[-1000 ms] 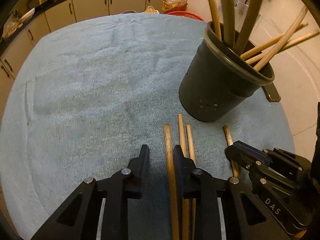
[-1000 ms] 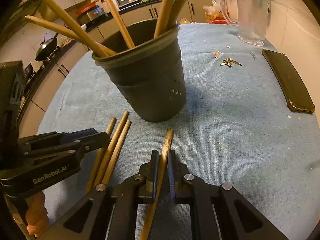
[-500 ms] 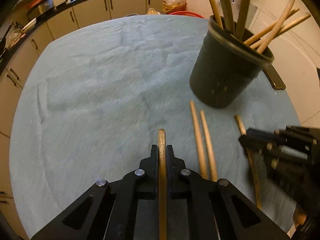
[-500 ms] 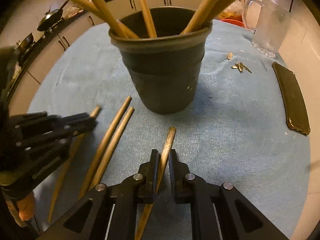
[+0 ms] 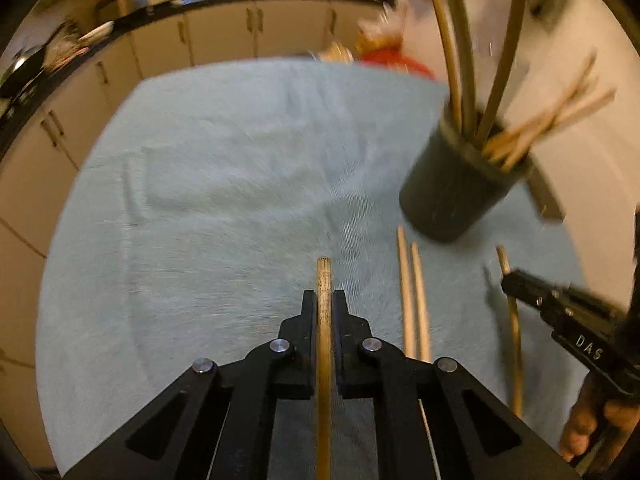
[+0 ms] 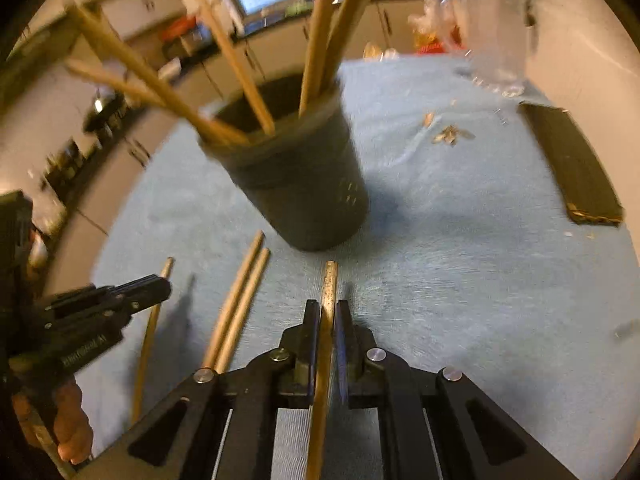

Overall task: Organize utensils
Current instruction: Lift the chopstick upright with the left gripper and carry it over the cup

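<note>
Left gripper (image 5: 324, 300): black angular jaws clenched on a single wooden chopstick (image 5: 323, 320), a round, straight, tan stick. It runs lengthwise between the pads, and its blunt tip pokes out past the fingertips over the cloth.

Right gripper (image 6: 328, 312): jaws likewise clamped on its own chopstick (image 6: 327, 320). This one is paler and speckled grey near the flat-cut end, warmer brown further back toward the camera. Metal pivot pins show silver on both grippers' matte black linkages.

Between the two grippers, a pair of loose chopsticks (image 5: 412, 300) lies flat on the cloth, side by side and nearly touching, smooth and light brown. They point toward the holder.

Just beyond them stands the utensil holder (image 6: 304, 188), a dark grey tapered cup with a thick rolled rim and small perforations low on its wall. Several long wooden sticks (image 6: 320, 32) stand in it and fan outward, some thick and round, others thinner. Blurred in both views.

The surface is a pale blue terry towel (image 5: 224, 208), nubby and slightly rippled, spread over a round table.

Further out in the right wrist view: a dark flat rectangular phone (image 6: 572, 168) lies on the towel, with small seed-like scraps (image 6: 450, 134) nearby and a clear pitcher (image 6: 500, 40), blurred. A person's hand (image 5: 592, 416) grips the right gripper's handle.
</note>
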`<action>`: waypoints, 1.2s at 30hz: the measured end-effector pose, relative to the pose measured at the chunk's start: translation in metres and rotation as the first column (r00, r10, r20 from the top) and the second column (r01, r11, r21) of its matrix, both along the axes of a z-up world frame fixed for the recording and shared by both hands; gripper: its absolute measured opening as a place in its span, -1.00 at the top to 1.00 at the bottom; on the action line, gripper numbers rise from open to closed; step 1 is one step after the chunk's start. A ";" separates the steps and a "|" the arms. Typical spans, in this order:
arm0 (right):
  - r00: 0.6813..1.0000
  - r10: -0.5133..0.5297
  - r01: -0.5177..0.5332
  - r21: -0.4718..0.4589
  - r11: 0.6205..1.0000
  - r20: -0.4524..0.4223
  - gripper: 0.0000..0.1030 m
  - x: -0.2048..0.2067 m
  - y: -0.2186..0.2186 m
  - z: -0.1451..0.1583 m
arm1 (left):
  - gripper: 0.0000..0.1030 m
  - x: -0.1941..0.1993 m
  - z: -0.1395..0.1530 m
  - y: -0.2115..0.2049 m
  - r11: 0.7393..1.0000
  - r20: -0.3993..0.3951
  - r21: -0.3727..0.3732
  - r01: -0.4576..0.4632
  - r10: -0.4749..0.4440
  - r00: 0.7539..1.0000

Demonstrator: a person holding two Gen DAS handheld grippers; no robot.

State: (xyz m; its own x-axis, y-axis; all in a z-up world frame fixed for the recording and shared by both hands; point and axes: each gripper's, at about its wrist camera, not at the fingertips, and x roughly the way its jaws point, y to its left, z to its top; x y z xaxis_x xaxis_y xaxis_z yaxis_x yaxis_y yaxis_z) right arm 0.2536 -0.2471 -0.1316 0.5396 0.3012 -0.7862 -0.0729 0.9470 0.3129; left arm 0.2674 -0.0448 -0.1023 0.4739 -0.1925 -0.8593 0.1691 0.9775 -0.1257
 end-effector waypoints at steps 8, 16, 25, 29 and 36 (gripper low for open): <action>0.970 -0.063 0.058 0.028 0.998 0.235 0.83 -0.063 -0.020 0.067 | 0.86 -0.050 0.068 0.025 0.995 0.191 -0.075 -0.073 0.086 0.978; 0.914 -0.061 0.063 0.009 0.998 0.402 0.84 -0.127 -0.008 0.111 | 0.86 -0.109 0.094 0.046 0.988 0.298 -0.083 -0.130 0.149 0.943; 0.895 -0.067 0.064 0.023 0.998 0.440 0.84 -0.152 -0.007 0.130 | 0.86 -0.132 0.110 0.050 0.986 0.334 -0.110 -0.125 0.154 0.930; 0.882 -0.075 0.070 0.028 0.997 0.466 0.84 -0.160 -0.008 0.139 | 0.86 -0.139 0.120 0.049 0.987 0.354 -0.110 -0.113 0.146 0.924; 0.858 -0.071 0.065 0.030 0.997 0.509 0.84 -0.171 -0.007 0.158 | 0.86 -0.152 0.141 0.051 0.986 0.392 -0.130 -0.104 0.147 0.908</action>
